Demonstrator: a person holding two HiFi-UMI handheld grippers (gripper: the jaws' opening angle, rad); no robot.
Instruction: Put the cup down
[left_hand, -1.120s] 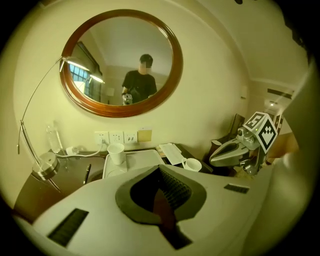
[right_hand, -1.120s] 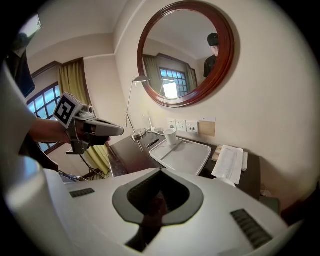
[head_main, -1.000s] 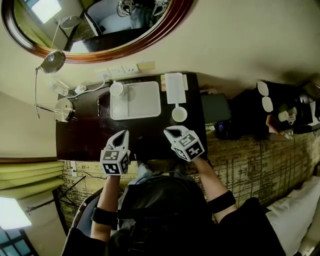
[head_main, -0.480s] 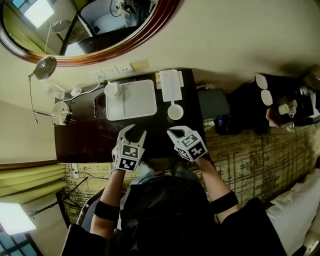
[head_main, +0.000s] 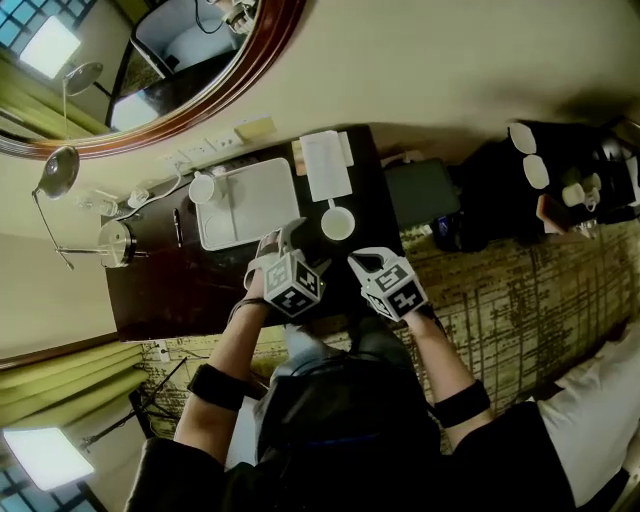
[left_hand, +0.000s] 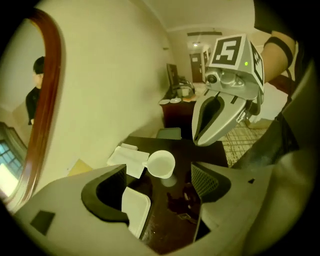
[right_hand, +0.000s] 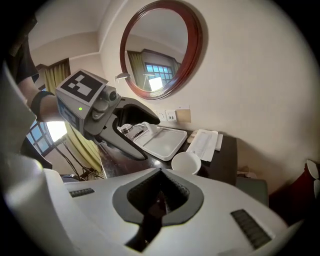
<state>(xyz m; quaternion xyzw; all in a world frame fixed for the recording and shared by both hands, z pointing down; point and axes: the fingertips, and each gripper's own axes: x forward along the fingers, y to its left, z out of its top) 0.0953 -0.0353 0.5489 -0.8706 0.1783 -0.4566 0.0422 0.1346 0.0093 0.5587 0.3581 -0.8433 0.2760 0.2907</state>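
Observation:
A white cup (head_main: 338, 223) with a handle stands upright on the dark table (head_main: 170, 290), just below a folded white paper (head_main: 325, 165). My left gripper (head_main: 282, 238) hovers left of the cup. Its jaws have just been opening and stand open with nothing between them. In the left gripper view the cup (left_hand: 161, 164) shows ahead, beyond the gap of the left gripper (left_hand: 157, 182). My right gripper (head_main: 360, 263) is shut and empty, below and right of the cup. In the right gripper view the cup (right_hand: 186, 162) lies just past the shut right gripper (right_hand: 161, 172).
A white tray (head_main: 250, 205) lies left of the cup, with a second small cup (head_main: 203, 188) at its far left corner. A pen (head_main: 178, 226) and a round stand mirror (head_main: 112, 242) sit further left. The wall with sockets and an oval mirror backs the table.
My left gripper has moved right toward the cup, rolled over, and gone from shut to open. The right gripper has shifted slightly and stays shut.

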